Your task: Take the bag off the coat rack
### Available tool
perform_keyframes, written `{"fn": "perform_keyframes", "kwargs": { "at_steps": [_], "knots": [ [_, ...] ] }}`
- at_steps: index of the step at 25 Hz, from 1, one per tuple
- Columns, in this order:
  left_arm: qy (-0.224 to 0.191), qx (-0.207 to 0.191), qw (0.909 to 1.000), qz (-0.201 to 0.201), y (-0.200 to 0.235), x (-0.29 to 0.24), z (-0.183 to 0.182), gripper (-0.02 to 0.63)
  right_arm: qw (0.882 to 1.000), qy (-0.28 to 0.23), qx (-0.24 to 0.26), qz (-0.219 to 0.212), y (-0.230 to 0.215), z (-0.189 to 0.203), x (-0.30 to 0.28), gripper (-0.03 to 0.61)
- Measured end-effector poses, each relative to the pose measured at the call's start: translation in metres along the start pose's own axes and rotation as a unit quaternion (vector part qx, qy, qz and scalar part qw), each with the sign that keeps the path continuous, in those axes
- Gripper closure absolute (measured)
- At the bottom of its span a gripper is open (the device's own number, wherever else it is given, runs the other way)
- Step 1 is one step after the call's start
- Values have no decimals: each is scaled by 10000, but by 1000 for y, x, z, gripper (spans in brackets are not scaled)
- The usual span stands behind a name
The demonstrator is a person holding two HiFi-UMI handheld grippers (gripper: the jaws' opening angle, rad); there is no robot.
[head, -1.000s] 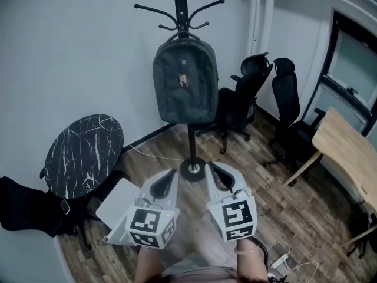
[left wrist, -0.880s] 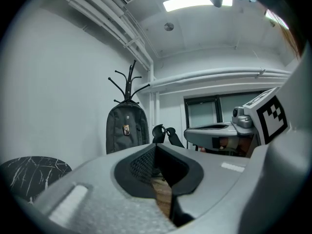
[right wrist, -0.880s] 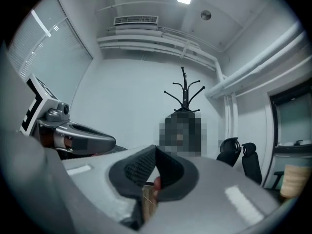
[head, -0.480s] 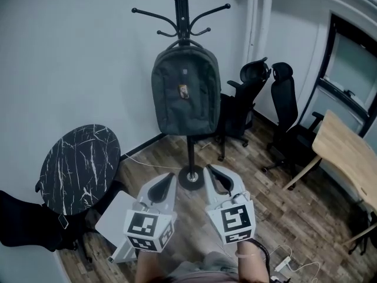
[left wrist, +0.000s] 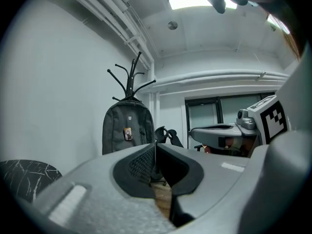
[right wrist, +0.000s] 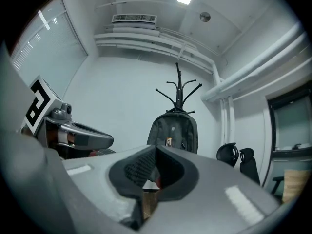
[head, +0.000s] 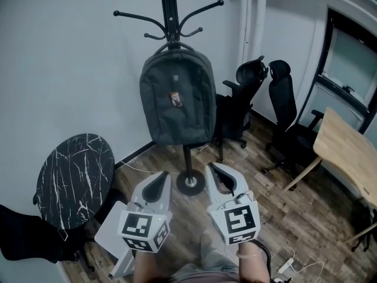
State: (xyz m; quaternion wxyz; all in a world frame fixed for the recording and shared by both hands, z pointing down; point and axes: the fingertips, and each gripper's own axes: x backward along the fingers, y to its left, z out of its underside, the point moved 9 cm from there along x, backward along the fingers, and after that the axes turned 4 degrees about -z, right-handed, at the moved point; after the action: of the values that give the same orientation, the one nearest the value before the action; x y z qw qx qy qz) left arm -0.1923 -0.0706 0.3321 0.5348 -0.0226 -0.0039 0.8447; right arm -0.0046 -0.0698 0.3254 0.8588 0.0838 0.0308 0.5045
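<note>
A dark grey backpack (head: 177, 96) hangs by its top loop from a black coat rack (head: 169, 7) that stands against the white wall; the rack's round base (head: 189, 182) rests on the wood floor. The backpack (left wrist: 126, 129) also shows ahead in the left gripper view, and the backpack (right wrist: 173, 132) in the right gripper view. My left gripper (head: 164, 175) and right gripper (head: 212, 167) are side by side low in the head view, well short of the bag. Both are shut with nothing between the jaws.
A round black marble-patterned table (head: 73, 178) stands at the left with a white box (head: 115, 232) beside it. Two black office chairs (head: 259, 102) sit right of the rack. A wooden desk (head: 347, 152) is at the far right. Cables and a power strip (head: 285, 265) lie on the floor.
The view has tilted up and drawn closer to the rack, so the backpack looks larger and sits further left. Both grippers stay shut and keep their places side by side.
</note>
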Motion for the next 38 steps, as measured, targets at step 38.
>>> {"fn": "perform_keyframes", "kwargs": {
  "at_steps": [38],
  "knots": [
    [67, 207, 9939, -1085, 81, -179, -14, 515, 9992, 117, 228, -318, -152, 27, -167, 505]
  ]
}}
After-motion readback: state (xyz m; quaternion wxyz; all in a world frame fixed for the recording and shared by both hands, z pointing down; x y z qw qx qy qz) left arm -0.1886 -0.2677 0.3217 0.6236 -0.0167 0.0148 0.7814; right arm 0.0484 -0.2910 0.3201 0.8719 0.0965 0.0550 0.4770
